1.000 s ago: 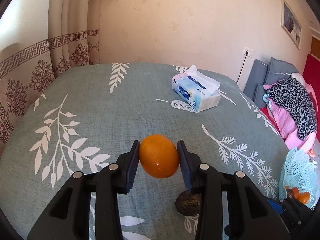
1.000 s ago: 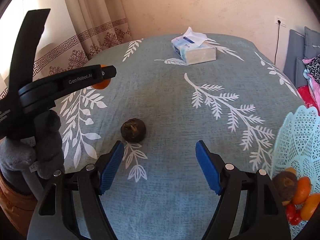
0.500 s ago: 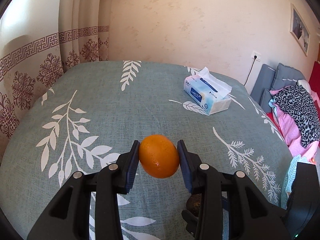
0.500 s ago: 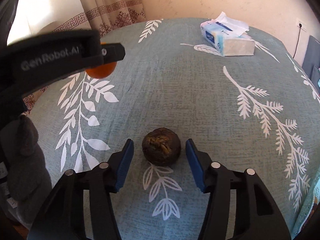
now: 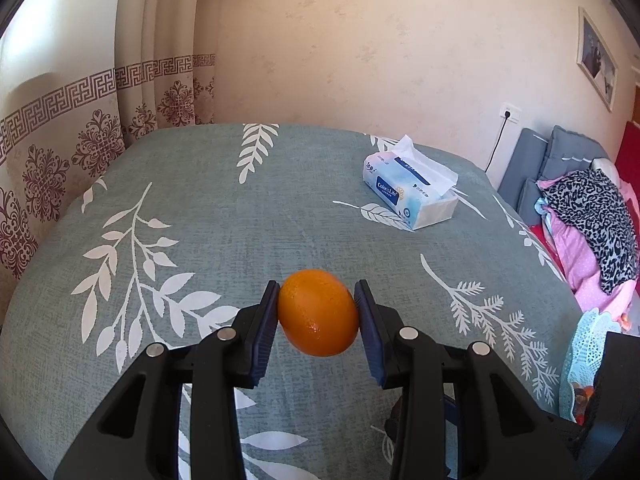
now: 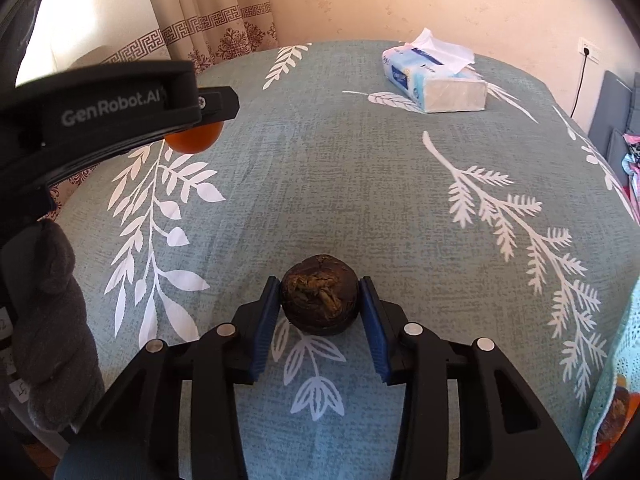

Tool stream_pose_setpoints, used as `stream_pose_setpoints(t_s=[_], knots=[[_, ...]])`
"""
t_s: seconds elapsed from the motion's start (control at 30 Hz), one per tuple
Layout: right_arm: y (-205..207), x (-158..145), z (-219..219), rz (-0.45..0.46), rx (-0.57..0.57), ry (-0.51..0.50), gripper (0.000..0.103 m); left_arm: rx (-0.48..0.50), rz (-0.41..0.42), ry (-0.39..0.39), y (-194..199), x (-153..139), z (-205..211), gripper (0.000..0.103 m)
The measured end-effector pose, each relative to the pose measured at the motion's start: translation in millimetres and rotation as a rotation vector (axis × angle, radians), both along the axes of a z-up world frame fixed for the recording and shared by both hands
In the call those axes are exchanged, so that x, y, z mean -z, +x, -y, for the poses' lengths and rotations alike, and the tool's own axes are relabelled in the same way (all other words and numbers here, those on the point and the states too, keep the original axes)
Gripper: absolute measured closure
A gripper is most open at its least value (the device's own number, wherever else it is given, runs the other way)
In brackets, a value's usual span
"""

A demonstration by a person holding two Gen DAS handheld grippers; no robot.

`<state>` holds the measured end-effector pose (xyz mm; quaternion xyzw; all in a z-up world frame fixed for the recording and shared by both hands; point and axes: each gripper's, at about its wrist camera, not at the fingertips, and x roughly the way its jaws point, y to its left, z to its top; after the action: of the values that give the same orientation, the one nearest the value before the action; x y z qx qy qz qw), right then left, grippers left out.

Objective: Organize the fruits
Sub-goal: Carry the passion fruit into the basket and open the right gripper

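Observation:
My left gripper (image 5: 318, 312) is shut on an orange (image 5: 318, 312) and holds it above the grey-green leaf-print cloth (image 5: 224, 216). It also shows in the right wrist view (image 6: 120, 116), with the orange (image 6: 194, 140) under its tip. My right gripper (image 6: 320, 304) is shut on a dark brown round fruit (image 6: 319, 300) that rests on the cloth (image 6: 340, 184). A light blue lace basket (image 5: 588, 344) with fruit stands at the right edge in the left wrist view. It also shows in the right wrist view (image 6: 612, 376).
A blue and white tissue pack (image 5: 408, 194) lies at the far right of the table, also in the right wrist view (image 6: 436, 80). Patterned curtains (image 5: 80, 128) hang at the left. Clothes and cushions (image 5: 592, 208) lie beyond the right edge.
My right gripper moved in to the dark fruit and closed on it. My left gripper stayed shut on the orange and shifted slightly.

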<state>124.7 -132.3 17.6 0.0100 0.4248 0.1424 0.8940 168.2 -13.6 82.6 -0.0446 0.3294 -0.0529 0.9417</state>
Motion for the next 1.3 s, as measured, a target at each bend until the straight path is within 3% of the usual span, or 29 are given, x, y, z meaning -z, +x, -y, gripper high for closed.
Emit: stream_pose_setpoints(t_s=[0.57, 1.3], knots=[[-36, -27, 61, 0.058, 0.159, -0.004, 0.061, 0.076, 0.011, 0.021, -12, 1, 26, 0.064], [-87, -45, 201, 0.104, 0.476, 0.045, 0.061, 0.19, 0.007, 0.087, -36, 11, 71, 0.064]])
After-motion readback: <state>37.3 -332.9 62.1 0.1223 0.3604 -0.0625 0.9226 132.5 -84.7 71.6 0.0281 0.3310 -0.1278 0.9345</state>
